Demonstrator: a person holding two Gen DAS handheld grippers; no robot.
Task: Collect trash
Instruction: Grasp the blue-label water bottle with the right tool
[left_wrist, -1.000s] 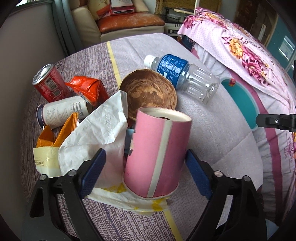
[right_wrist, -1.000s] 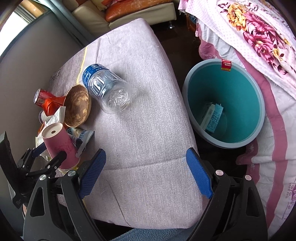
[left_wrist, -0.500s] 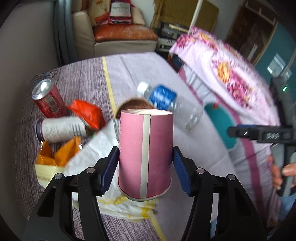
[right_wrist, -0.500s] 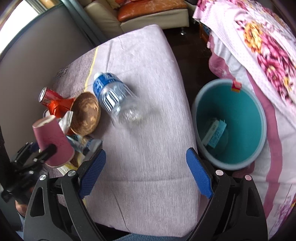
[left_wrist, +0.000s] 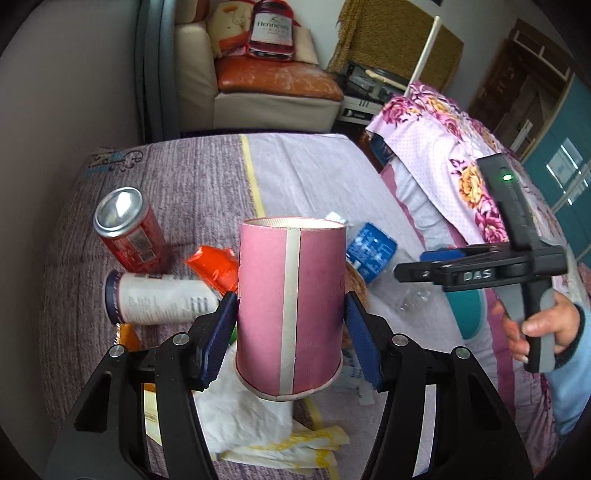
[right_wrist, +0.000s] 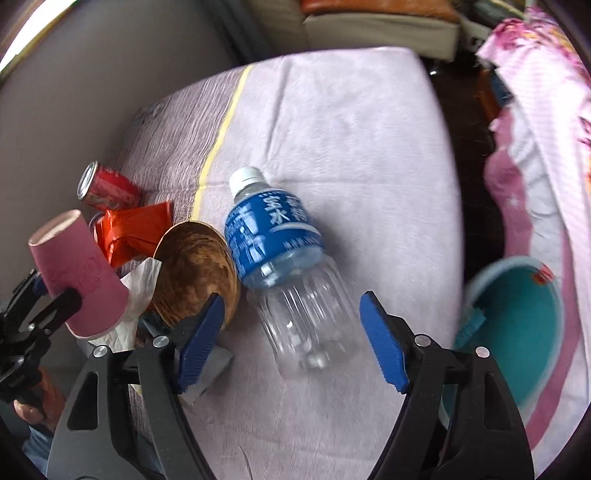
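Fingers (left_wrist: 221, 332) of the left gripper (left_wrist: 290, 334) clamped the pink paper cup (left_wrist: 290, 306) at frame centre, above the surface (left_wrist: 306, 173). Right gripper (right_wrist: 291, 341) had just been narrowing, nothing gripped, straddling the clear bottle (right_wrist: 284, 266) at centre; teal bin (right_wrist: 517, 332) at right.

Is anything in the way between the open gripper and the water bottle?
Nothing visible is. The right gripper hangs open over the water bottle, jaws just narrowing, pads not touching it. The brown bowl sits close beside the left pad.
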